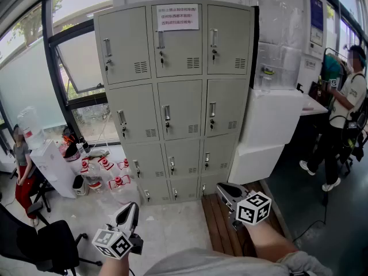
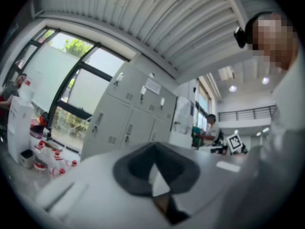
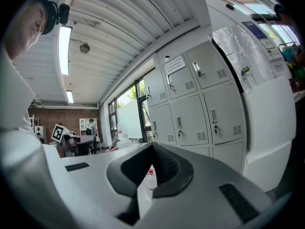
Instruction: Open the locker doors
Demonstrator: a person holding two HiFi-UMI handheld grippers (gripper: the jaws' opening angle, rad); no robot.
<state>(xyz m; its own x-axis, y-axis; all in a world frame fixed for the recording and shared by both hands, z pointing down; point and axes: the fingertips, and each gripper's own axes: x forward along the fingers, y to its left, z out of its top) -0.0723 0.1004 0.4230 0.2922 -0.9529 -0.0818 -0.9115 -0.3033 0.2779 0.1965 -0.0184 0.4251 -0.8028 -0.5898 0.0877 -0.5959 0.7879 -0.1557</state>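
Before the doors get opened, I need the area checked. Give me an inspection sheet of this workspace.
Surface: pale floor, wooden slats at right.
Job's things: grey locker, every door in view shut; paper notice on the top middle door.
Clutter: water bottles left of the locker; black chair at lower left.
Grippers: left tongs and right tongs shut, empty, apart from the locker.
Cables: one thin dark cable on the floor at right.
Surroundings: windows at left; white boxes beside the locker; seated person left, standing person right.

Bright daylight, fisheye edges, soft foreground
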